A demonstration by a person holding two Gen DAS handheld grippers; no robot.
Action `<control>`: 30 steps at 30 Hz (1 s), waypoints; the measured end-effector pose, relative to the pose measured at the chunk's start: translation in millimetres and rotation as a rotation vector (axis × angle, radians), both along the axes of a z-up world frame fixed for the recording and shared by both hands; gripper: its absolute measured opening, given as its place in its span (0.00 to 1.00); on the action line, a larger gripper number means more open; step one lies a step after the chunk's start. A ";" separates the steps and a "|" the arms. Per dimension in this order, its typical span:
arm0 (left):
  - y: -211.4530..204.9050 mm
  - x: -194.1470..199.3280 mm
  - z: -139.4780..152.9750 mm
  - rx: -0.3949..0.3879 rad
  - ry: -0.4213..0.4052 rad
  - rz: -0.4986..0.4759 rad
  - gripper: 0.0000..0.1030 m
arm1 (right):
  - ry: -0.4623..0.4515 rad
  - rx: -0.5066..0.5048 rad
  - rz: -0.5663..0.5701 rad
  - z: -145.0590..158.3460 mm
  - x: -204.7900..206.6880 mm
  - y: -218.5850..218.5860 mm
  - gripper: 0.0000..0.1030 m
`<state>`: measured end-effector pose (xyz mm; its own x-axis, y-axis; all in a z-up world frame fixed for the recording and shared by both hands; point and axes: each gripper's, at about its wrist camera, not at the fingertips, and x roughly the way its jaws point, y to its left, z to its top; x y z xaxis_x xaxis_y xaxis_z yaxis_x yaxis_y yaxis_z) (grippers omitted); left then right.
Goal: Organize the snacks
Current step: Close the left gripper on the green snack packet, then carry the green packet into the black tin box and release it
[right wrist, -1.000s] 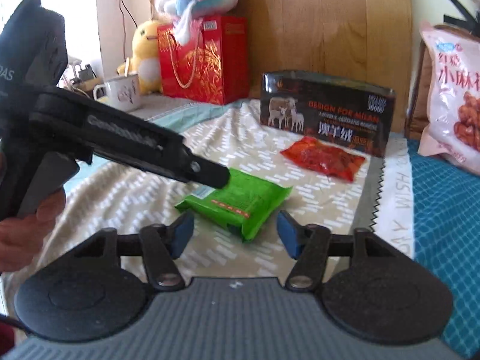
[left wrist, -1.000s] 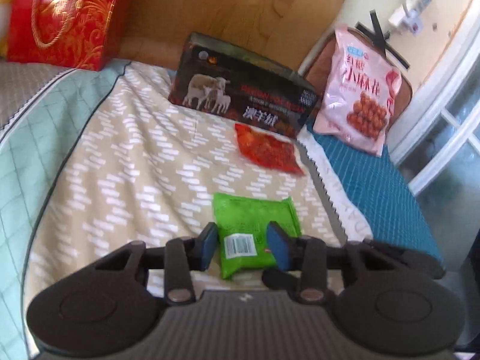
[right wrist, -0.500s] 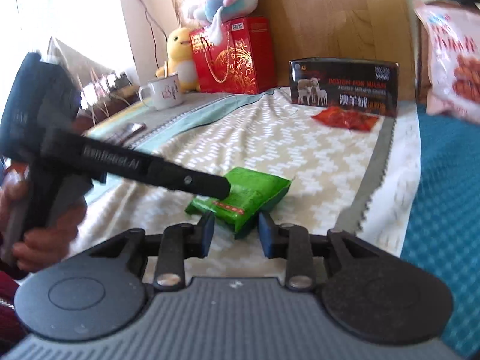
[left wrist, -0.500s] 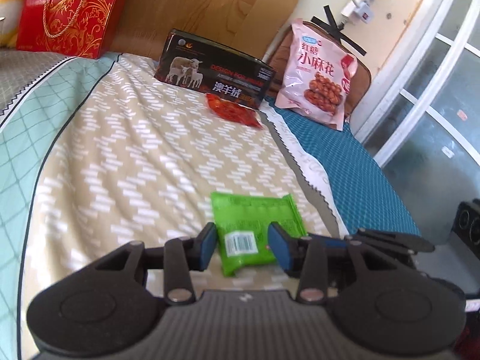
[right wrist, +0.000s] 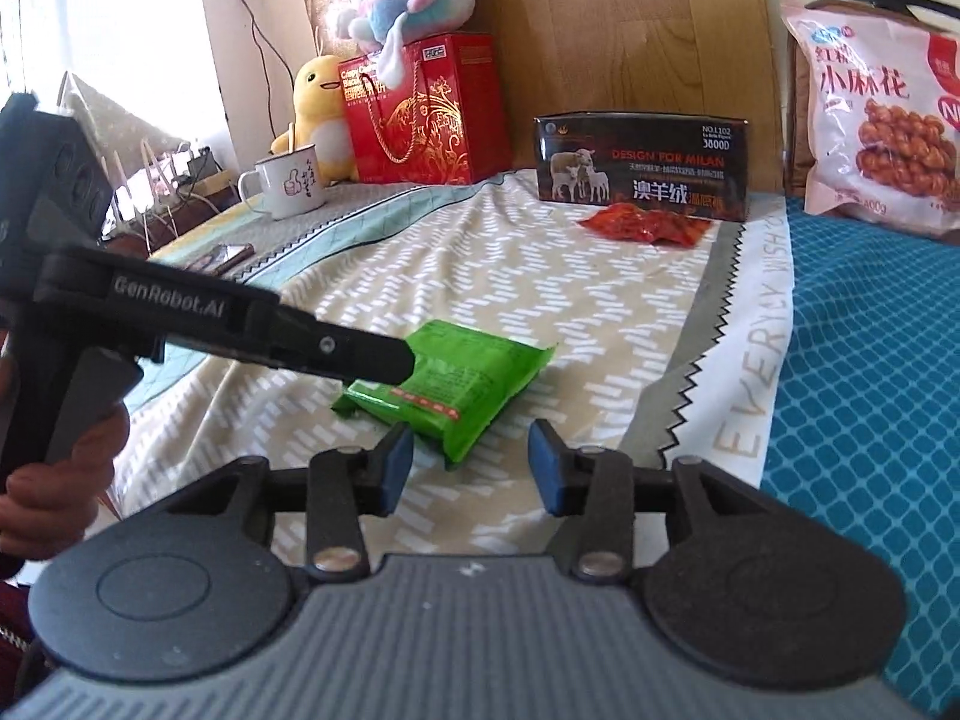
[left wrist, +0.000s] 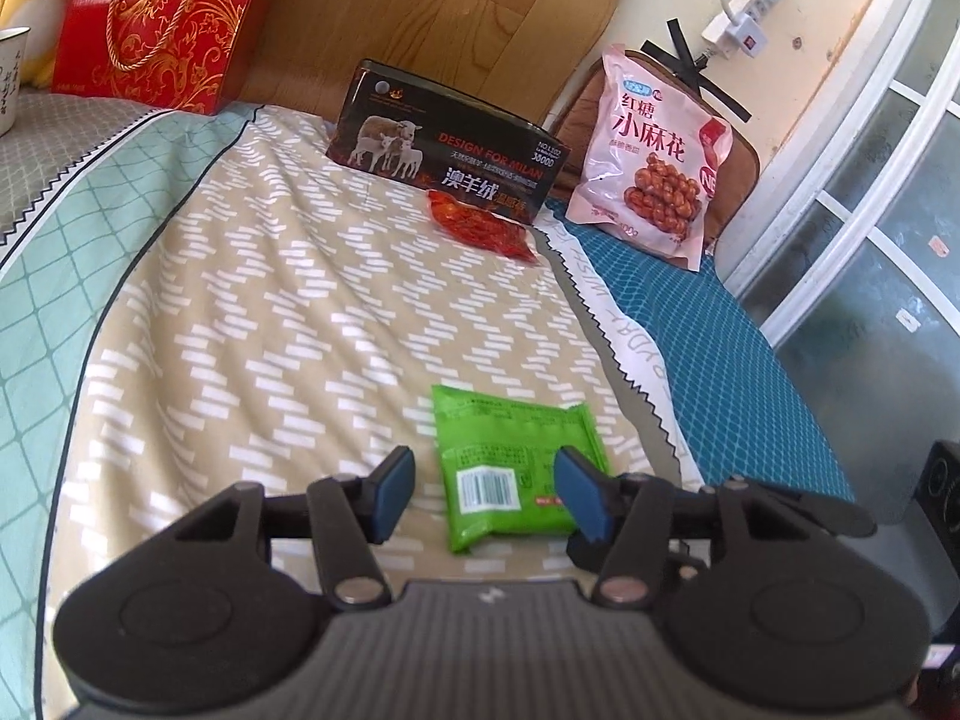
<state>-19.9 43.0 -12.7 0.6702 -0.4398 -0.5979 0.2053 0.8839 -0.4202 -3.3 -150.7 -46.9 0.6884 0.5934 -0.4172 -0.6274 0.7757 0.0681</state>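
Green snack packet (left wrist: 510, 468) between opening left gripper (left wrist: 489, 495) jaws, right gripper (right wrist: 471, 468) opening, empty.

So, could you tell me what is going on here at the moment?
A person is sorting snacks on a bed with a handheld gripper in each hand. Both grippers sit at the near end of a green packet lying flat on the beige cover. The left gripper has the packet between its fingers, but its jaws are opening and the pads look clear of it. The right gripper is opening too, with nothing gripped. A red packet lies by the black box, and the pink bag leans at the wall.
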 end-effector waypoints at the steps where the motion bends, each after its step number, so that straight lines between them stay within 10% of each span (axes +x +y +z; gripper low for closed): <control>1: -0.8 1.3 -0.1 0.001 0.001 -0.002 0.51 | -0.005 -0.006 0.000 0.0 -0.1 1.3 0.44; 30: -11.0 50.1 -2.4 -0.002 -0.024 -0.026 0.35 | -0.086 -0.092 -0.004 6.2 48.6 18.2 0.33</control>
<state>30.2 32.1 -15.1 0.6725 -0.4589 -0.5807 0.2384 0.8771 -0.4171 45.3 -132.4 -40.7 0.7264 0.5524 -0.4090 -0.6246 0.7789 -0.0574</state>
